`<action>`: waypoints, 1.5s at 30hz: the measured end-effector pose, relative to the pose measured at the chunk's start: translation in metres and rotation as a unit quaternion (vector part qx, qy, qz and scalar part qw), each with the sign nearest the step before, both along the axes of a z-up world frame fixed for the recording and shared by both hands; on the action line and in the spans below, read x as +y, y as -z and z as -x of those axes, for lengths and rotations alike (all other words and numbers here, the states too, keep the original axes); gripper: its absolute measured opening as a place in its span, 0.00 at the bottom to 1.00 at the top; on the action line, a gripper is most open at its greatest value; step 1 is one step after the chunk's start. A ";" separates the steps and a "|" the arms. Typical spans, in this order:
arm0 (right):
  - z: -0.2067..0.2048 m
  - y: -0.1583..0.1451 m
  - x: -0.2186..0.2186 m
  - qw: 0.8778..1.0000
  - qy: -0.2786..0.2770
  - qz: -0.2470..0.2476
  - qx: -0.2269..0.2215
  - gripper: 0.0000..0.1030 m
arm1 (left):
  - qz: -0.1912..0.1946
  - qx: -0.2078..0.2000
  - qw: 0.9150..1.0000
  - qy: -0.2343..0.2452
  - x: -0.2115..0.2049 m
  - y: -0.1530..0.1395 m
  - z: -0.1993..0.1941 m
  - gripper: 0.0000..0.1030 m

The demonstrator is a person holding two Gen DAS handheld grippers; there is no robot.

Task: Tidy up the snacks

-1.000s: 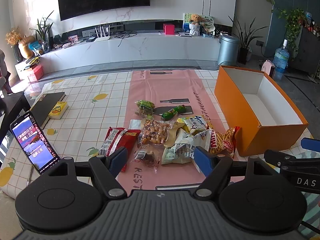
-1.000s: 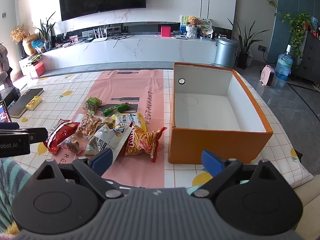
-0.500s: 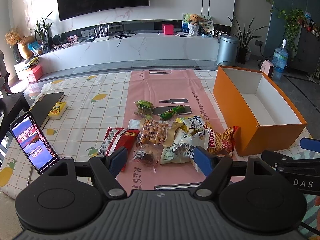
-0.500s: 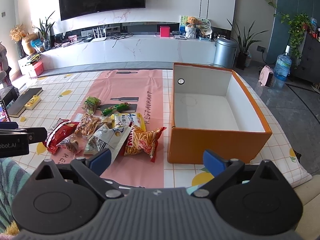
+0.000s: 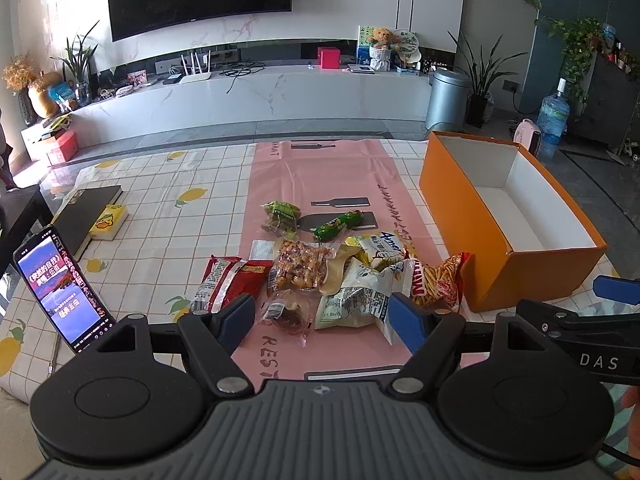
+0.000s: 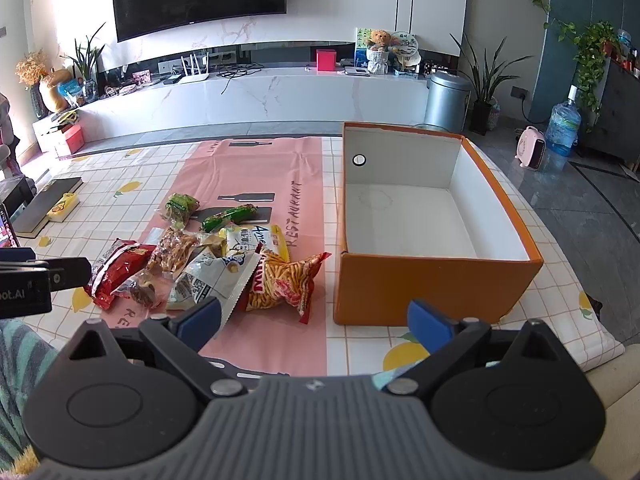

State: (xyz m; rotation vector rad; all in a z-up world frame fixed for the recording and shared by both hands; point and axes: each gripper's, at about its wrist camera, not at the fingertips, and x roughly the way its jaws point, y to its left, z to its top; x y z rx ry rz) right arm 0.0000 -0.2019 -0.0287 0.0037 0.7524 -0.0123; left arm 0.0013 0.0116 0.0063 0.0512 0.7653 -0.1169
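Note:
Several snack packets lie in a loose pile on the pink runner (image 5: pixel 320 168): a red packet (image 5: pixel 224 280), a clear bag of nuts (image 5: pixel 300 266), a white bag (image 5: pixel 356 296), an orange stick-snack bag (image 5: pixel 436 280) and two green packets (image 5: pixel 280 216). An empty orange box (image 5: pixel 460 200) stands to their right, and it also shows in the right wrist view (image 6: pixel 424 276). My left gripper (image 5: pixel 324 318) is open and empty just short of the pile. My right gripper (image 6: pixel 316 320) is open and empty, between the stick-snack bag (image 6: pixel 280 280) and the box.
A lit phone (image 5: pixel 60 288) leans at the left near edge. A black book (image 5: pixel 86 210) and a yellow pack (image 5: pixel 108 220) lie at the far left. The checked tablecloth (image 5: pixel 168 200) covers the table. A TV bench and bin stand beyond.
Both grippers stay open; the views have shifted very slightly. The snacks and the box have not moved.

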 end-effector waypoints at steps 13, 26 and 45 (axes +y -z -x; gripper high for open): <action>-0.012 0.014 0.009 0.999 -0.045 -0.024 0.004 0.76 | 0.033 0.032 0.998 0.033 0.022 0.009 -0.015 0.40; -0.056 0.055 0.018 0.997 -0.048 -0.050 0.039 0.59 | 0.087 0.078 0.989 0.087 0.013 0.039 -0.054 0.65; -0.116 0.109 0.008 0.996 -0.029 -0.066 0.055 0.53 | 0.084 0.140 0.983 0.082 -0.013 0.104 -0.118 0.67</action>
